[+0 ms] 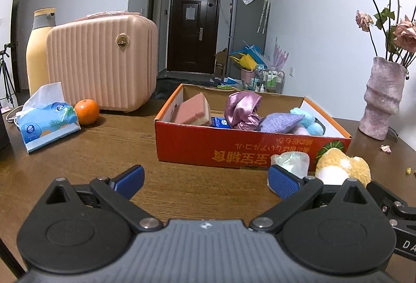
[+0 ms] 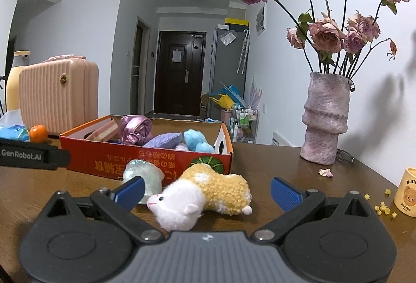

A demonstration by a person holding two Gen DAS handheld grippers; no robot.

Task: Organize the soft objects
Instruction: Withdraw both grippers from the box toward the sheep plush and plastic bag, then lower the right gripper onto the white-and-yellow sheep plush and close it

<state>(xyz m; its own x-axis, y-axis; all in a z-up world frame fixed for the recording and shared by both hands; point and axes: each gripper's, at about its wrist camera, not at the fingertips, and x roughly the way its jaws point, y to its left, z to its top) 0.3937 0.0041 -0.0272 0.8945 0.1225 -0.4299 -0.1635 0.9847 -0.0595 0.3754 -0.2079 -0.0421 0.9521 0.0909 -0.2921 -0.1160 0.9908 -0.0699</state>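
- Left wrist view: the left gripper (image 1: 205, 180) is spread wide and empty above the table (image 1: 91, 153). The red box (image 1: 234, 149) at 12 o'clock holds a sponge (image 1: 193, 110), satin cloth (image 1: 240, 106) and blue plush (image 1: 306, 122).
- Right wrist view: the right gripper (image 2: 206, 190) gapes wide, holding nothing; the plush hamster (image 2: 202, 194) lies between its fingers, the iridescent pouch (image 2: 143, 175) at 10 o'clock, just before the box.

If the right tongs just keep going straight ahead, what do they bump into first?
Most likely the plush toy. It lies on the table between the open fingers of the right tongs, its white head nearest the camera. The red box sits behind it.
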